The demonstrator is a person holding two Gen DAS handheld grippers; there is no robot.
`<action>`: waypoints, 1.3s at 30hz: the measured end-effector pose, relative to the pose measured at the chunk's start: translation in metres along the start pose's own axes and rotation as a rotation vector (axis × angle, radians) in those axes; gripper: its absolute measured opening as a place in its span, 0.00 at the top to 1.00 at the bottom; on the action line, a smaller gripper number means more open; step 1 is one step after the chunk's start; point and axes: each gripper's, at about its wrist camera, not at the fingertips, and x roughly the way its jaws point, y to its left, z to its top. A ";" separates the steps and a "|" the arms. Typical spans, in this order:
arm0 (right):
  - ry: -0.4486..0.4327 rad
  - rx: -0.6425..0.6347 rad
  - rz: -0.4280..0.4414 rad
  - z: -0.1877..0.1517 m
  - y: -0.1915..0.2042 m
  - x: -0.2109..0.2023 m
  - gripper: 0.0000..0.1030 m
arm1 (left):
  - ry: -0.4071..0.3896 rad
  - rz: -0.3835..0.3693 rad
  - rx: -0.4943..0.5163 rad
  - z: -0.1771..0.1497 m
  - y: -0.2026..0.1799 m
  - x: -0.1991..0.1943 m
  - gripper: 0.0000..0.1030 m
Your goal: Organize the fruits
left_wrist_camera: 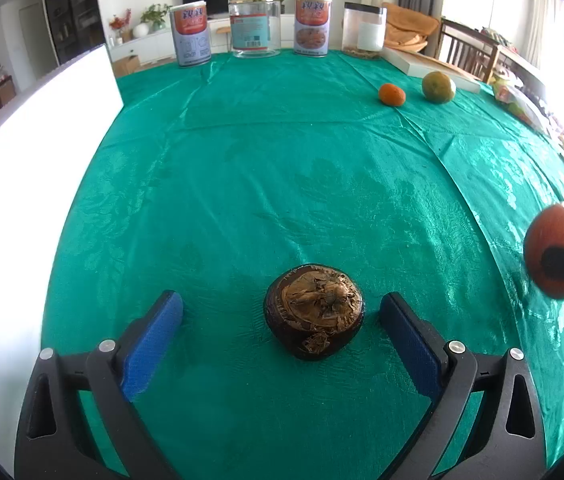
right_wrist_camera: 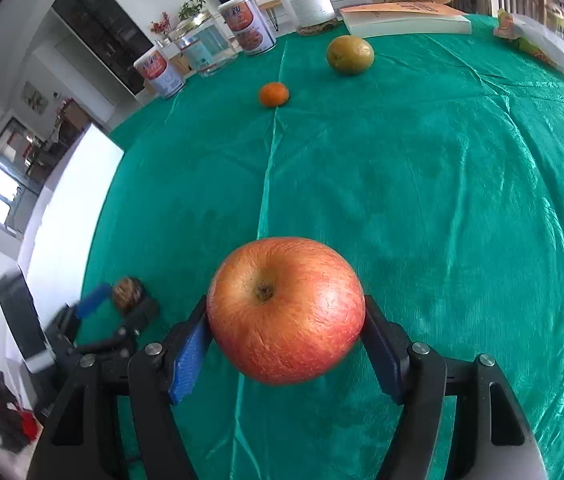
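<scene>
Right claw [right_wrist_camera: 285, 320] grips apple [right_wrist_camera: 285, 314] (labels illegible).

Your left wrist camera sits low over the green tablecloth [left_wrist_camera: 282, 152], looking along its fingers toward the far row of cans and jars [left_wrist_camera: 256, 24]. Your right wrist camera is higher and tilted, facing the same far end from further right. Both views share the tangerine [left_wrist_camera: 391, 94] [right_wrist_camera: 274, 94], the green-yellow fruit [left_wrist_camera: 437, 87] [right_wrist_camera: 349, 55] and the dark brown fruit [left_wrist_camera: 313, 311] [right_wrist_camera: 126, 292]; each also catches the other gripper at its edge.
</scene>
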 end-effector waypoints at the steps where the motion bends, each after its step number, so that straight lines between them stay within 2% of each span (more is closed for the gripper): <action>1: -0.014 -0.015 0.000 -0.006 0.002 0.003 0.29 | 0.000 0.000 0.000 0.000 0.000 0.000 0.03; 3: -0.113 -0.055 -0.023 -0.017 0.006 -0.003 0.26 | 0.000 0.000 0.000 0.000 0.000 0.000 0.03; 4: -0.134 -0.058 -0.028 -0.021 0.006 -0.003 0.18 | 0.000 0.000 0.000 0.000 0.000 0.000 0.03; 6: -0.172 -0.042 -0.040 -0.033 0.003 -0.005 0.10 | 0.000 0.000 0.000 0.001 0.000 0.000 0.03; 8: -0.206 -0.057 -0.067 -0.047 0.001 -0.008 0.09 | 0.000 0.000 0.000 0.001 0.000 0.000 0.03; 11: -0.183 -0.120 -0.185 -0.056 0.010 -0.006 0.05 | 0.000 0.000 0.000 0.001 0.000 0.000 0.02; 15: -0.168 -0.166 -0.256 -0.054 0.017 0.001 0.03 | 0.000 0.000 0.000 0.001 0.000 0.000 0.02; 29: -0.162 -0.163 -0.267 -0.050 0.015 0.005 0.00 | 0.000 -0.007 -0.002 0.000 0.001 0.000 0.03; 33: -0.174 -0.145 -0.242 -0.050 0.012 0.003 0.00 | 0.007 -0.148 0.018 -0.004 0.011 -0.009 0.03; 35: -0.171 -0.149 -0.248 -0.050 0.013 0.004 0.00 | -0.004 -0.176 0.021 -0.010 0.016 -0.014 0.03; 37: -0.164 -0.160 -0.264 -0.049 0.015 0.006 0.00 | -0.006 -0.167 0.043 -0.013 0.014 -0.015 0.03; 39: -0.159 -0.168 -0.274 -0.049 0.017 0.007 0.00 | -0.002 -0.127 0.070 -0.013 0.006 -0.013 0.03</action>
